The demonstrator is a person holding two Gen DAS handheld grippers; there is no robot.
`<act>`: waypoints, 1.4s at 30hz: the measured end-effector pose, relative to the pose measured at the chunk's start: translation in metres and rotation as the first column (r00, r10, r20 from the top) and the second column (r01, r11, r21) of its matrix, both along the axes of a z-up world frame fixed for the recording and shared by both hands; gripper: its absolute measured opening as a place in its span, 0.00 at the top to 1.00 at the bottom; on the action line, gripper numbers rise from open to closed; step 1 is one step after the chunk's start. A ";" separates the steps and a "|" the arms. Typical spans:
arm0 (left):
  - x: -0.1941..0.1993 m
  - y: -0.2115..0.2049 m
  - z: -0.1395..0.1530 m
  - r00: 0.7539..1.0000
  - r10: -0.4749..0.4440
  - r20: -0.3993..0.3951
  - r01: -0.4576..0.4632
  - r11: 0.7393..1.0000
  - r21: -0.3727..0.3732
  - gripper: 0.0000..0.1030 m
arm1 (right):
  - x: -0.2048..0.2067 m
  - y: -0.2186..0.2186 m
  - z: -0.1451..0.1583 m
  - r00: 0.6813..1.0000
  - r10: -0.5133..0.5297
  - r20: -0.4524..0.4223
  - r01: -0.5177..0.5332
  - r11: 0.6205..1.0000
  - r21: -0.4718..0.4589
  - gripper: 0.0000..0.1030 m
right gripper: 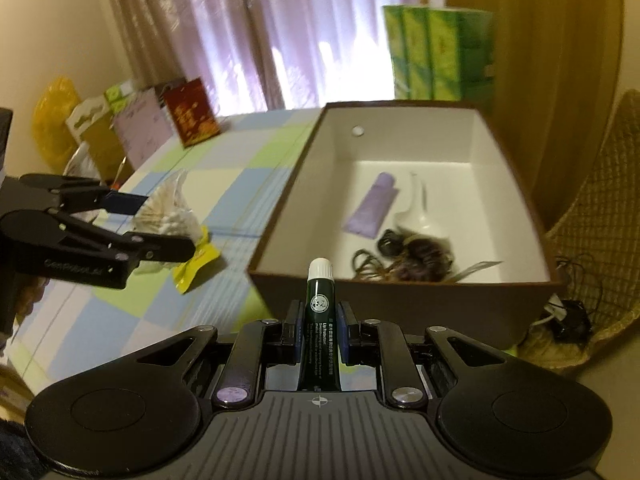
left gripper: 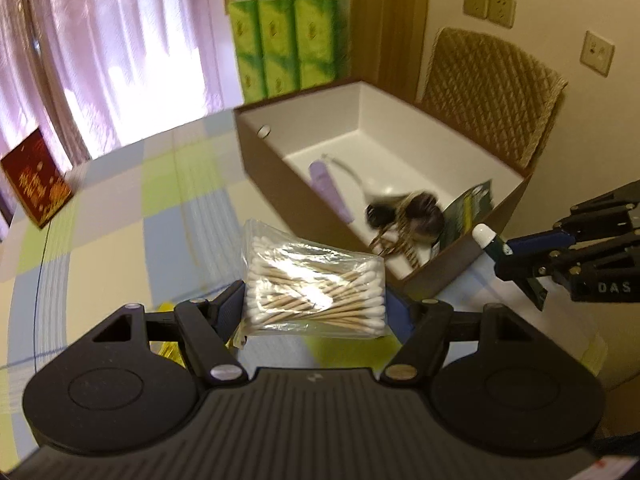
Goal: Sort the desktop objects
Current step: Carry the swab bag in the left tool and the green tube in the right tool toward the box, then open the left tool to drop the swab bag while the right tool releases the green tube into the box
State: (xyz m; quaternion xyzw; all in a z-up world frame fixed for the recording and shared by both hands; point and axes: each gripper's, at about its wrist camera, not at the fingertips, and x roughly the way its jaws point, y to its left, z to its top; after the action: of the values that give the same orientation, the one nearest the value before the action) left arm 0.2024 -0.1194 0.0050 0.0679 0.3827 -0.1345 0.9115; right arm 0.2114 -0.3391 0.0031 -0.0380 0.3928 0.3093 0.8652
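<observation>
My left gripper (left gripper: 316, 304) is shut on a clear bag of cotton swabs (left gripper: 316, 284) and holds it above the checked tablecloth, just left of the brown box (left gripper: 280, 176). My right gripper (right gripper: 320, 320) is shut on a dark green tube with a white cap (right gripper: 320, 308), held upright just before the box's near wall (right gripper: 400, 300). The box holds a purple tube (right gripper: 372, 204), a white shoehorn-like piece (right gripper: 416, 208) and dark hair clips (right gripper: 408, 256). The left gripper with the swab bag (right gripper: 168, 208) also shows in the right wrist view.
A yellow sachet (right gripper: 198, 260) lies on the tablecloth (left gripper: 120, 208). A red box (left gripper: 36, 180) stands at the far left edge. Green tissue packs (left gripper: 288, 44) stand behind the brown box. A quilted chair (left gripper: 492, 92) is to its right. Bags lie beyond the table (right gripper: 96, 128).
</observation>
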 end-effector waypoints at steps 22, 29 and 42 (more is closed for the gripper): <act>0.094 -0.068 0.016 0.986 -0.164 0.034 0.160 0.984 0.080 0.33 | 0.110 -0.024 0.021 0.997 0.012 0.078 -0.012 1.000 -0.009 0.86; 0.135 -0.081 -0.005 0.972 -0.236 -0.022 0.236 0.959 0.158 0.33 | 0.145 -0.026 0.001 0.999 0.003 0.048 0.001 0.997 -0.080 0.86; 0.172 -0.100 -0.054 0.940 -0.312 -0.136 0.339 0.898 0.280 0.33 | 0.171 -0.025 -0.023 1.000 -0.002 0.005 0.003 0.992 -0.127 0.86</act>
State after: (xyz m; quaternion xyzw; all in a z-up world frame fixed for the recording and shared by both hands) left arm 0.3746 -0.2196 -0.0489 0.2622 0.4215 -0.2284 0.8375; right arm 0.3827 -0.3642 -0.0200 -0.0934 0.4097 0.2825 0.8624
